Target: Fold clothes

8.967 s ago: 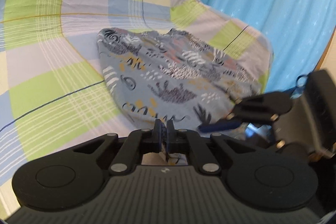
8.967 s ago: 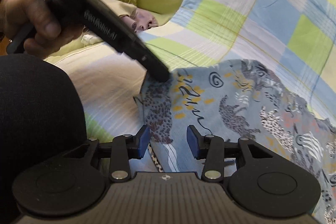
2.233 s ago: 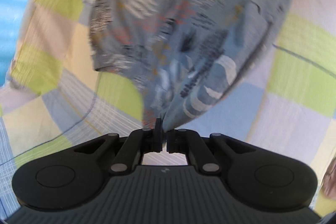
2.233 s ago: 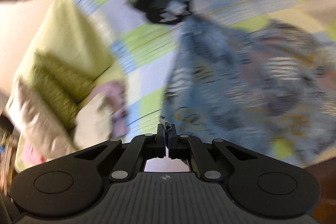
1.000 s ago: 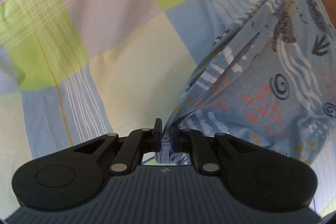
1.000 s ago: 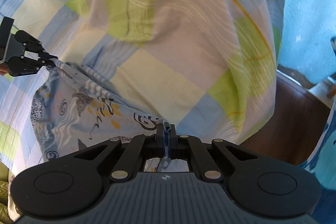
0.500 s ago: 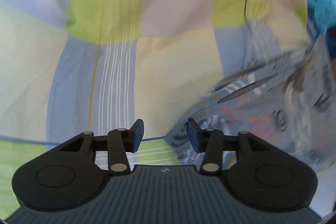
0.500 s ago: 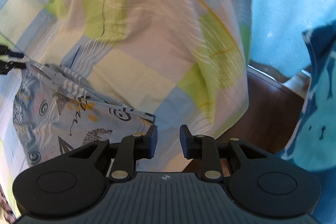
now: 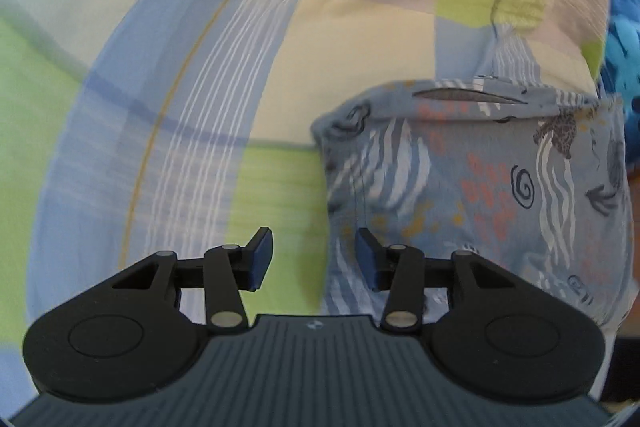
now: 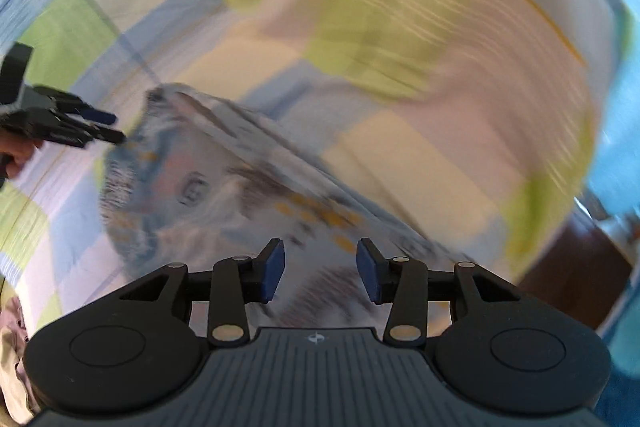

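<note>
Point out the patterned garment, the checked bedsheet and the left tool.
patterned garment [image 9: 500, 187], left wrist view, middle of the printed cloth
checked bedsheet [image 9: 200, 99], left wrist view, blue striped patch
left tool [image 9: 314, 259], left wrist view, between its open fingertips

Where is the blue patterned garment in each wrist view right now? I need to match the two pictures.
Left wrist view: the blue patterned garment fills the right-centre, lying flat ahead of the open left gripper, right of its midline.
Right wrist view: the same garment, blurred, runs from left-centre down to the open right gripper.
Shared landmark: the checked bedsheet beneath it.
</note>
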